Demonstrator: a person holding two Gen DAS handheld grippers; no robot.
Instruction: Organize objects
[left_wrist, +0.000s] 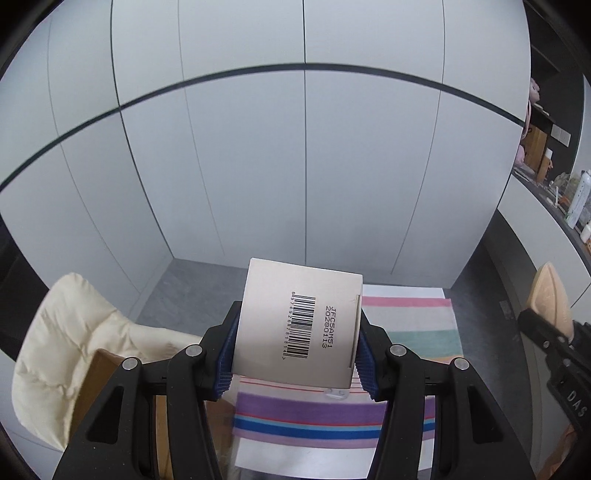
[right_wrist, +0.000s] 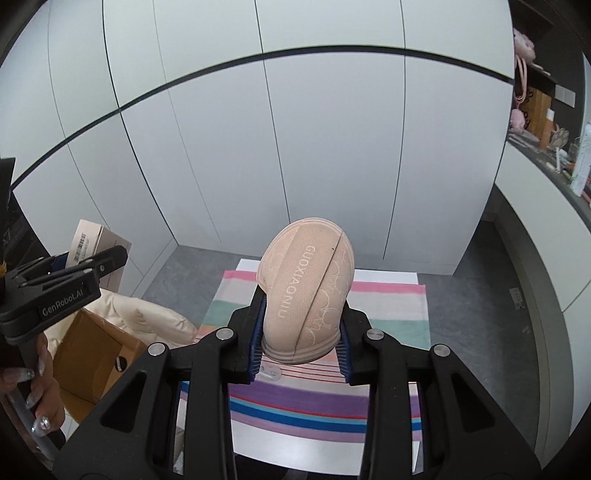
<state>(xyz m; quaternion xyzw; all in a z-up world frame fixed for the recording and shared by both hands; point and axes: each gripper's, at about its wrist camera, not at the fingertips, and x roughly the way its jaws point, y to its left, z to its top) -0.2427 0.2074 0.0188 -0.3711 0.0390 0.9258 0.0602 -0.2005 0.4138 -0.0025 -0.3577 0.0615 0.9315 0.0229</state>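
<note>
Your left gripper (left_wrist: 295, 350) clamps the barcoded box (left_wrist: 299, 321); your right gripper (right_wrist: 301, 341) is squeezed tight on the beige pad (right_wrist: 306, 288) above the striped cloth (right_wrist: 388, 306).

Both cameras sit just behind their own grippers, high above the striped cloth (left_wrist: 406, 325), looking forward and steeply down at it, with white cupboard doors (left_wrist: 295, 166) rising beyond the cloth. The left wrist view looks from left of the cloth, the right wrist view from right of it. Each catches the other gripper at its frame edge, and both share the cloth, cupboards and cream cushion (right_wrist: 147, 314)
</note>
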